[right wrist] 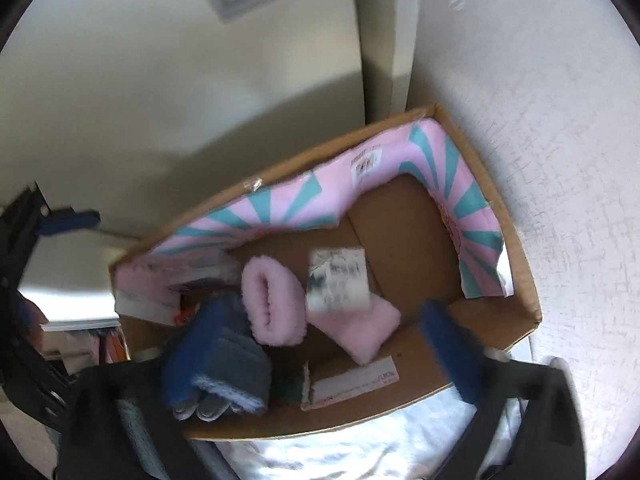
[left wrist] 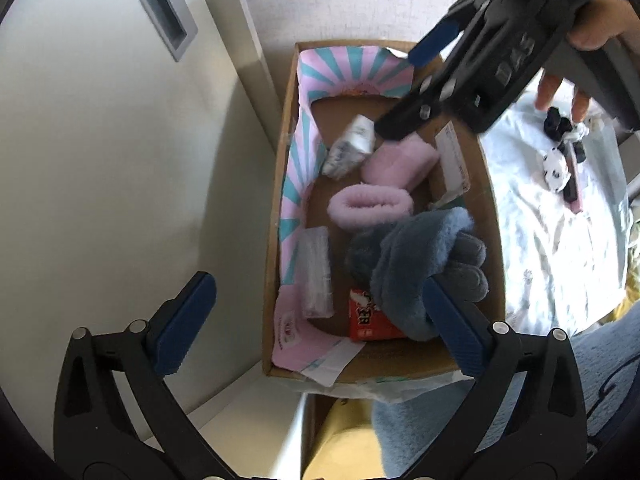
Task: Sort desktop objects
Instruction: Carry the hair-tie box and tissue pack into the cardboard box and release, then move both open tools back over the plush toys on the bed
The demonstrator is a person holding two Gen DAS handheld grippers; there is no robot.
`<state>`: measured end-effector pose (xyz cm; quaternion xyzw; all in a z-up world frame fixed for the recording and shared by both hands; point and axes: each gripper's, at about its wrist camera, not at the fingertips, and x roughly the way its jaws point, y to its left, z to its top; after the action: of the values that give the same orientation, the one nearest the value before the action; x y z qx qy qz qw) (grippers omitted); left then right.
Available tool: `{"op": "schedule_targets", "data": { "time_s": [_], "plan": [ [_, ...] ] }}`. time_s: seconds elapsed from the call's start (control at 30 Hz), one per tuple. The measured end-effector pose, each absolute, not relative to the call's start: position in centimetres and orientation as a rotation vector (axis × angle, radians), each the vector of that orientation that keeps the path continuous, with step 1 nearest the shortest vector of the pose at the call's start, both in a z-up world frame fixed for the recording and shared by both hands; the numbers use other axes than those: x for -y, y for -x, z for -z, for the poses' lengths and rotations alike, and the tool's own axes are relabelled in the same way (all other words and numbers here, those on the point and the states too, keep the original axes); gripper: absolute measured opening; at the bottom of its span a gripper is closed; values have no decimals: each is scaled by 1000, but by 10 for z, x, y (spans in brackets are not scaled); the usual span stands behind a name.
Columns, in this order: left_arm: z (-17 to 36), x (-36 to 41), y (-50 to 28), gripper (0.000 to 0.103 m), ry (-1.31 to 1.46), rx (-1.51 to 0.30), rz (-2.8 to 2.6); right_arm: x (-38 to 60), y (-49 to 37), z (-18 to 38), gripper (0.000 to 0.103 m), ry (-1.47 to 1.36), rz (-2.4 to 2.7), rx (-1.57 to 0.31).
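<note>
A cardboard box [left wrist: 486, 184] [right wrist: 524, 280] with a pink and teal liner holds a pink fuzzy glove [left wrist: 370, 204] [right wrist: 272, 304], a second pink piece [left wrist: 400, 160], a white tissue pack [left wrist: 350, 146] [right wrist: 338, 280], a clear packet [left wrist: 316, 272], a red packet [left wrist: 368, 316] and a blue-grey glove [left wrist: 424, 264] [right wrist: 224, 356]. My left gripper [left wrist: 316, 320] is open above the box's near end; its right finger touches the blue-grey glove. My right gripper [right wrist: 316, 360] is open over the box and empty; it also shows in the left wrist view [left wrist: 404, 88].
A white cabinet with a recessed handle [left wrist: 160, 8] stands left of the box. A white cloth [left wrist: 560, 232] to the right carries a panda toy [left wrist: 556, 170] and small black items [left wrist: 560, 124]. A white card [right wrist: 352, 384] lies in the box.
</note>
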<state>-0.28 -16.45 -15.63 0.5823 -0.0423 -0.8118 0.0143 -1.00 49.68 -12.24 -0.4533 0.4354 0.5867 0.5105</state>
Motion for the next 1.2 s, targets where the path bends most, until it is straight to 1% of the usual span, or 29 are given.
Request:
{"op": "schedule_targets", "data": {
  "time_s": [0.3, 0.43, 0.53, 0.63, 0.87, 1.0, 1.13, 1.2],
  "plan": [
    [147, 154, 2, 103, -1770, 244, 2538, -474, -1, 91, 103, 1047, -1394, -974],
    [145, 158, 3, 103, -1794, 155, 2541, -467, -2, 66, 103, 1023, -1399, -972],
    [135, 160, 2, 103, -1775, 96, 2551, -456, -1, 52, 103, 1089, -1373, -950],
    [124, 155, 2, 103, -1748, 109, 2569, -437, -6, 43, 103, 1120, -1298, -884],
    [101, 111, 11, 103, -1721, 247, 2704, -386, -32, 26, 103, 1149, -1257, -883],
    [90, 80, 23, 103, -1723, 279, 2794, -350, -52, 9, 103, 1149, -1214, -893],
    [83, 51, 39, 103, -1722, 324, 2851, -314, -67, -13, 103, 1157, -1164, -833],
    [81, 38, 46, 103, -1735, 311, 2893, -292, -78, -22, 103, 1146, -1138, -816]
  ]
}}
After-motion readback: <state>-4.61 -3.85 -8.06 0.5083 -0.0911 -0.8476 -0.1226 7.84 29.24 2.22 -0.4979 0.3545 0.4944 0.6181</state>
